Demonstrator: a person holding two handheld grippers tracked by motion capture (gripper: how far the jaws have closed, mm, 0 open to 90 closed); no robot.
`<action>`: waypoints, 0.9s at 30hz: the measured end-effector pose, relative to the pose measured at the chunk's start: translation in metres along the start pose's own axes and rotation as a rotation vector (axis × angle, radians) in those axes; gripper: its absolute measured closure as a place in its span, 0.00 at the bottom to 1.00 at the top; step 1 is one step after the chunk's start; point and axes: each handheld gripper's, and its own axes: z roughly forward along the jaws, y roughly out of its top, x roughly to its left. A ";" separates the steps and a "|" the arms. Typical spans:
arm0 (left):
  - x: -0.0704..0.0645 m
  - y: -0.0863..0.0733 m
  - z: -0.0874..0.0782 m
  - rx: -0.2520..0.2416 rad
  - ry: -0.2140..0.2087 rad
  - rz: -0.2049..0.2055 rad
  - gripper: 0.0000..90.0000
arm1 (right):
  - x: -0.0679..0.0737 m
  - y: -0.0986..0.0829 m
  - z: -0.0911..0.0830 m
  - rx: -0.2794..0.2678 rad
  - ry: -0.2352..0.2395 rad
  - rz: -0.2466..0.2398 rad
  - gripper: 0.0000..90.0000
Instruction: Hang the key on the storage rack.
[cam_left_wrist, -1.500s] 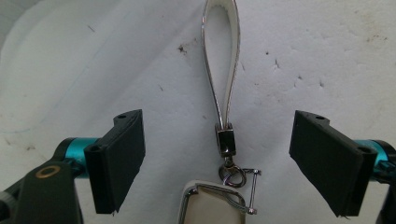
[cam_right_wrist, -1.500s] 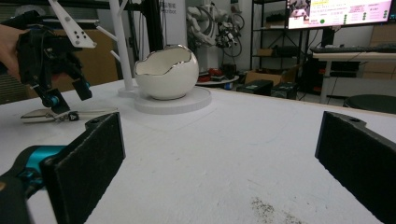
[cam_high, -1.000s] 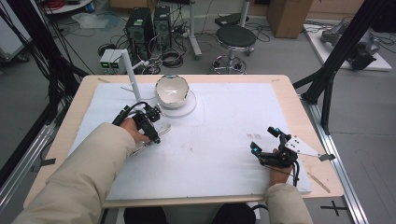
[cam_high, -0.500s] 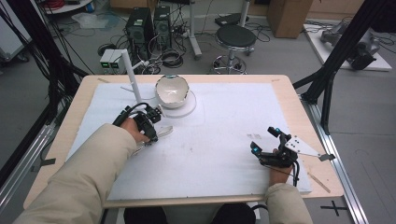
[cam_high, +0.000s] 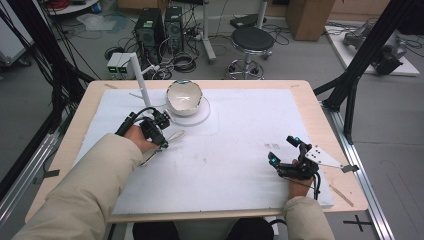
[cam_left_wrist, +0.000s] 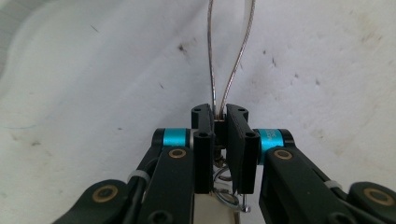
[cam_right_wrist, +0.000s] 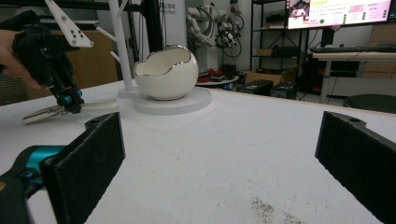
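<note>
— Left gripper (cam_high: 161, 140), black with blue collars: what is it doing?
— Its jaws are pressed together on a thin silver metal tong-like clip (cam_left_wrist: 229, 70). In the left gripper view the two shiny arms (cam_left_wrist: 212, 65) run forward from between the jaws and bow apart over the white table cover (cam_high: 240, 150). From above, the clip lies low over the cover, just right of the gripper, its far end pointing towards the bowl.

— Which bowl?
— A white egg-shaped ceramic bowl with a jagged silver rim (cam_high: 184, 97), sitting on a round white base (cam_high: 202, 114) near the far edge of the cover. A white post stand (cam_high: 140, 80) rises just left of it.

— And further right?
— Bare cover, lightly smudged, then the right gripper (cam_high: 284, 150) near the front right corner, held in the person's hand (cam_high: 300, 187). Its jaws are spread wide with nothing between them; its own view shows the two black pads (cam_right_wrist: 91, 158) far apart, looking across the table at the bowl (cam_right_wrist: 164, 73) and the left gripper (cam_right_wrist: 70, 100) with the clip (cam_right_wrist: 44, 113).

— Sleeves?
— Beige, on both forearms (cam_high: 85, 190).
</note>
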 end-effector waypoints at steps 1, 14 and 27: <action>0.001 -0.001 -0.004 -0.021 0.011 0.002 0.90 | 0.000 0.000 0.000 0.000 0.000 0.000 0.01; 0.007 -0.016 -0.046 -0.281 0.099 0.026 0.90 | 0.000 0.000 0.000 -0.002 -0.001 -0.008 0.01; 0.024 -0.044 -0.082 -0.558 0.191 -0.086 0.90 | 0.000 0.000 0.000 -0.003 -0.001 -0.008 0.01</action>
